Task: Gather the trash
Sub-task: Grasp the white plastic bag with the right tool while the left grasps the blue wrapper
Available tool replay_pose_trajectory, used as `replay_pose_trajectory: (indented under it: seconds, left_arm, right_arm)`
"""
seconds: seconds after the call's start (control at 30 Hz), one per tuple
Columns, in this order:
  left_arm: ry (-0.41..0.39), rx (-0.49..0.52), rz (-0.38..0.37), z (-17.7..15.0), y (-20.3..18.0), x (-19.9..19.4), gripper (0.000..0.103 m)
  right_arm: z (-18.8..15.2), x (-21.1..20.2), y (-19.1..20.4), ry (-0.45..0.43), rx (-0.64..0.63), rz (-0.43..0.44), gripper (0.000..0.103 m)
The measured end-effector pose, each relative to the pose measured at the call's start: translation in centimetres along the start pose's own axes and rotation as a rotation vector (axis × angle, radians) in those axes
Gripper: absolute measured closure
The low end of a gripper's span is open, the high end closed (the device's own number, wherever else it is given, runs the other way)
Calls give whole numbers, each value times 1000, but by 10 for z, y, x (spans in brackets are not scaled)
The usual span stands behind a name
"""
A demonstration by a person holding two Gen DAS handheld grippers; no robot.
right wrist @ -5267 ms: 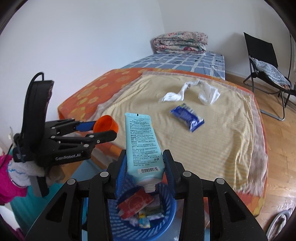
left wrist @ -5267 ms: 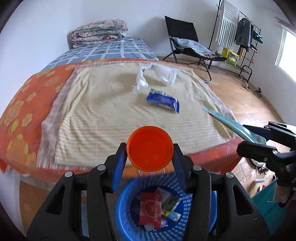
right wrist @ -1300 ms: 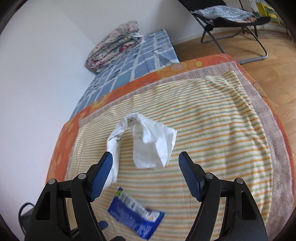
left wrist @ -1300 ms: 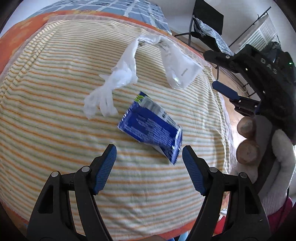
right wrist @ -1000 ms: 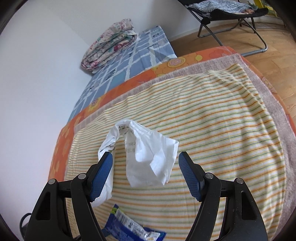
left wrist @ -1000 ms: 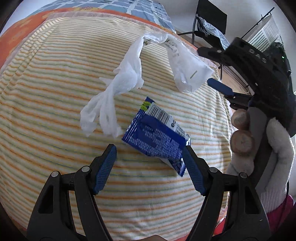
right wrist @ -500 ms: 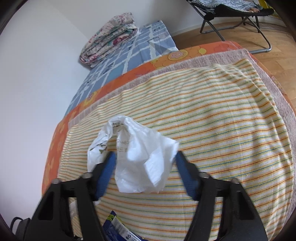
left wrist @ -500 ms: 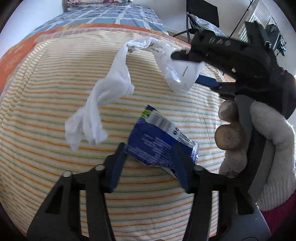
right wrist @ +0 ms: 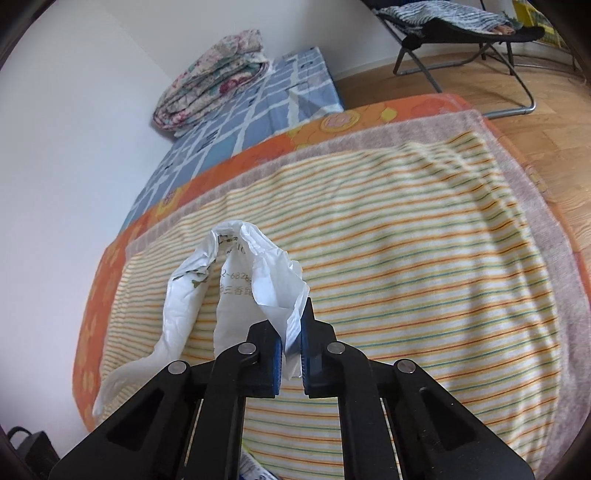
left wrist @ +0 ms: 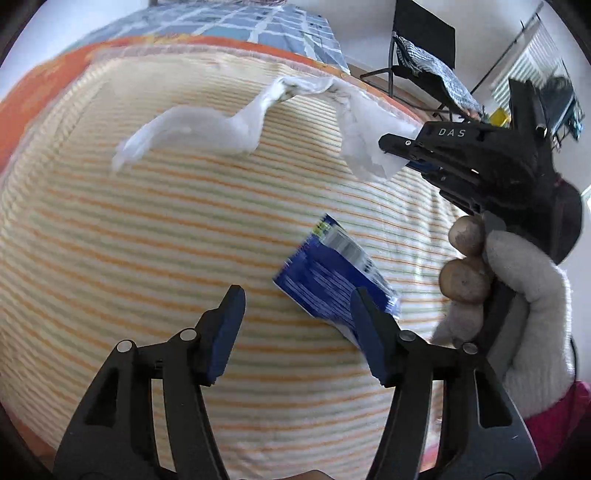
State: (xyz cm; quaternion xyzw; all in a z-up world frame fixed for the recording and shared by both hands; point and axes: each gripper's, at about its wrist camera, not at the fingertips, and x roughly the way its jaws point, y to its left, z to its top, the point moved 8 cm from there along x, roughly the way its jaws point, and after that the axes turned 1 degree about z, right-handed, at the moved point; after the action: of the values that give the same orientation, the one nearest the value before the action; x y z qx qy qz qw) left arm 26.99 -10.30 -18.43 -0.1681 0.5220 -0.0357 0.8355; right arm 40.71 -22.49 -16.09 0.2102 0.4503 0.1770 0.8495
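A white plastic bag (right wrist: 240, 288) lies stretched over the striped blanket (right wrist: 424, 266). My right gripper (right wrist: 291, 332) is shut on one end of it; in the left wrist view the right gripper (left wrist: 391, 147) pinches the bag (left wrist: 207, 125) at its right end. A blue wrapper (left wrist: 332, 280) lies on the blanket (left wrist: 147, 258) against the inner side of the right finger (left wrist: 369, 339) of my left gripper (left wrist: 295, 325). The left jaws stand apart, and the wrapper is not pinched between them.
The bed has an orange flowered cover (right wrist: 92, 295) and a blue checked sheet (right wrist: 258, 110) with a folded quilt (right wrist: 214, 74) at the wall. A black folding chair (right wrist: 461, 29) stands on the wooden floor to the right.
My right gripper has shut on the white bag and pulled its end up. My left gripper has shifted left, so the blue wrapper now sits by its right finger instead of between the jaws.
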Motion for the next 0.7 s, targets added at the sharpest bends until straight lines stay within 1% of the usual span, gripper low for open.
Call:
replay_pose_trajectory:
  seconds: [0.13,0.17,0.23,0.3,0.33,0.4,0.43,0.5,0.57,0.63,0.67,0.7]
  left_arm:
    - [54,-3,-66,-10,-20,9,42]
    - [62,3,-69,-10,-24,12,42]
    - [73,18,-60,-10,-33,20,38]
    - [48,32,-32,-5,-40,27,33]
    - [37,39,-16,-2,-42,30,32]
    - [11,68,35,4,-48,36,29]
    - [-1,86,61,6,-51,39,29]
    - [-33,150,125,9,-56,47,29]
    - [-65,248,192,7,-61,52,29]
    - [-83,295,220,5,-64,53,34]
    - [-87,288,219,5,-62,51,41]
    - [-84,270,203,6,-59,49,46]
  right_arm:
    - [8,-14,-11,-35,-3,-30,97]
    - [9,-18,-14,-44,3,-33,97]
    - [13,-28,-20,-66,14,-40,97]
    - [16,-35,-24,-84,16,-49,97]
    - [17,-40,-27,-96,17,-55,97]
    - [18,-46,-30,-103,15,-59,97]
    - [18,-49,-32,-106,14,-62,97]
    - [18,-53,-35,-114,10,-72,97]
    - [19,-57,-36,-122,3,-81,97]
    - [21,-62,-36,-133,1,-83,97]
    - [22,-64,-36,-139,0,-82,97]
    - [24,-66,-35,-146,-2,-82,97]
